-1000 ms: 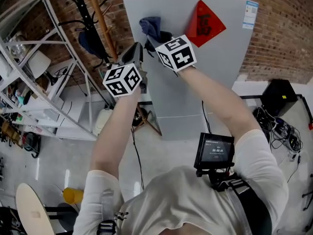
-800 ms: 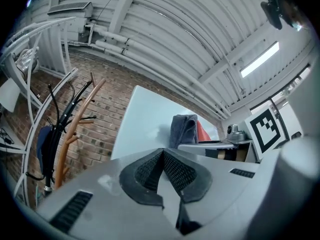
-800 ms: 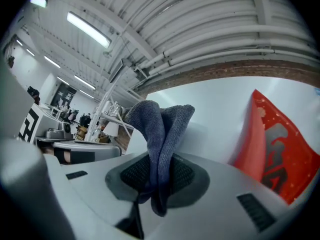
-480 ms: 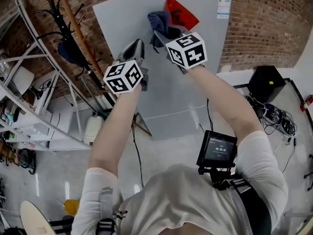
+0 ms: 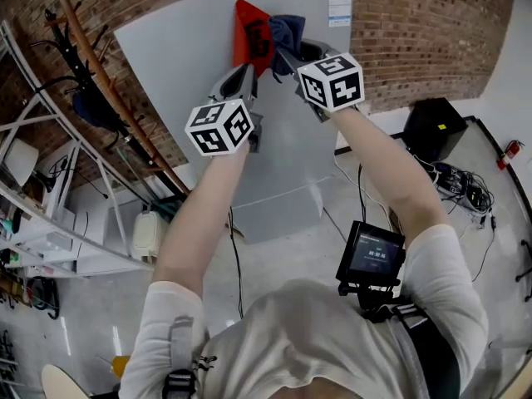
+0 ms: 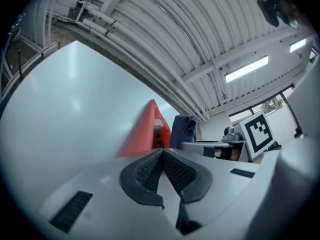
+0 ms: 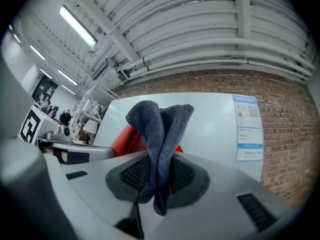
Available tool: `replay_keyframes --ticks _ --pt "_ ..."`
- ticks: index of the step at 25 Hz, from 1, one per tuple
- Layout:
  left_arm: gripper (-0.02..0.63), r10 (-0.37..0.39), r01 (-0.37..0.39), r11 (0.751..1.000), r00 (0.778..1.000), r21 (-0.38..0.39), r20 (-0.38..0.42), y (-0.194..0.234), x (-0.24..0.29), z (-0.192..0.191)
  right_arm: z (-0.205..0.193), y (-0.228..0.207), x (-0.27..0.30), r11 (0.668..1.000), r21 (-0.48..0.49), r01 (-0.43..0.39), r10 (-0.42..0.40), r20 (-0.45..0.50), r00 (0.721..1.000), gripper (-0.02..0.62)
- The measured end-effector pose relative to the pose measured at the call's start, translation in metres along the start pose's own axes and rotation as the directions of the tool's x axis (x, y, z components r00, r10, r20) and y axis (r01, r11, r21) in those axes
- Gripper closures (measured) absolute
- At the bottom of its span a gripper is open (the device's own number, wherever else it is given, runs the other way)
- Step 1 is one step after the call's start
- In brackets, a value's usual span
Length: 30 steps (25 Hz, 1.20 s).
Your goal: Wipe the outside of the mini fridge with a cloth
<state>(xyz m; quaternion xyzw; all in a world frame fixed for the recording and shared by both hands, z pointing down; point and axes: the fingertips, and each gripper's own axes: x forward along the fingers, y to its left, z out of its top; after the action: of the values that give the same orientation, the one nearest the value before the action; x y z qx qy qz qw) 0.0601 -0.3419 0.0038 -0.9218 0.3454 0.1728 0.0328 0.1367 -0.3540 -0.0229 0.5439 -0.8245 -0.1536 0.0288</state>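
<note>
**Cloth Clamped in Right Gripper at the Top of the Fridge Door**

Nearest the head camera, a small lit screen (image 5: 371,254) is seen mounted at the person's chest, and both forearms are stretched up and forward from it. The marker cubes are carried side by side, the left lower than the right.

The left gripper (image 6: 161,156) is seen with its jaws brought together, pad against pad, and nothing is held between them. It is pointed up along the door, just beside the right gripper (image 7: 159,159).

In the right gripper view, the jaws are closed on a blue-grey cloth (image 7: 160,124). The cloth is pinched at its middle, so that two folded lobes stand up above the pads and a short end hangs below them.

The cloth is held high against the pale grey front of the mini fridge (image 5: 183,48), at the right edge of a red diamond decoration (image 5: 249,32) fixed to the door. Whether the fabric is pressed on the surface cannot be told. A white and blue label (image 7: 248,129) is stuck to the door's upper right corner, well apart from the cloth.

Behind the fridge a brick wall (image 5: 416,32) is seen. A black box (image 5: 434,127) is set on the floor at the right, and white shelving (image 5: 33,223) at the left.
</note>
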Motion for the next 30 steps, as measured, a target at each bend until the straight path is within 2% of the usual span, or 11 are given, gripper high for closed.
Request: replay_keyframes --ticks 9,16,25,27,30 --pt "0.606 -0.071 0.07 0.997 0.997 -0.027 -0.024 -0.043 0.044 -0.028 -0.038 -0.101 -0.033 0.987 0.016 0.157 -0.156 -0.068 0.985 0.514" --pt "0.606 -0.104 0.103 0.994 0.994 -0.036 -0.023 -0.064 0.072 -0.042 -0.061 -0.151 -0.052 0.974 0.015 0.227 -0.224 -0.096 0.97 0.513" --pt "0.606 -0.095 0.095 0.995 0.995 -0.036 -0.005 -0.059 0.064 -0.049 -0.061 -0.145 -0.053 0.98 0.019 0.199 -0.198 -0.076 0.977 0.514" --pt "0.606 -0.082 0.082 0.996 0.997 -0.04 0.001 -0.049 0.051 -0.047 -0.062 -0.126 -0.054 0.986 0.024 0.166 -0.164 -0.068 0.984 0.513" --pt "0.606 -0.045 0.045 0.998 0.999 -0.051 0.007 -0.027 0.029 -0.043 -0.069 -0.079 -0.053 0.997 0.048 0.067 -0.066 -0.034 0.997 0.514"
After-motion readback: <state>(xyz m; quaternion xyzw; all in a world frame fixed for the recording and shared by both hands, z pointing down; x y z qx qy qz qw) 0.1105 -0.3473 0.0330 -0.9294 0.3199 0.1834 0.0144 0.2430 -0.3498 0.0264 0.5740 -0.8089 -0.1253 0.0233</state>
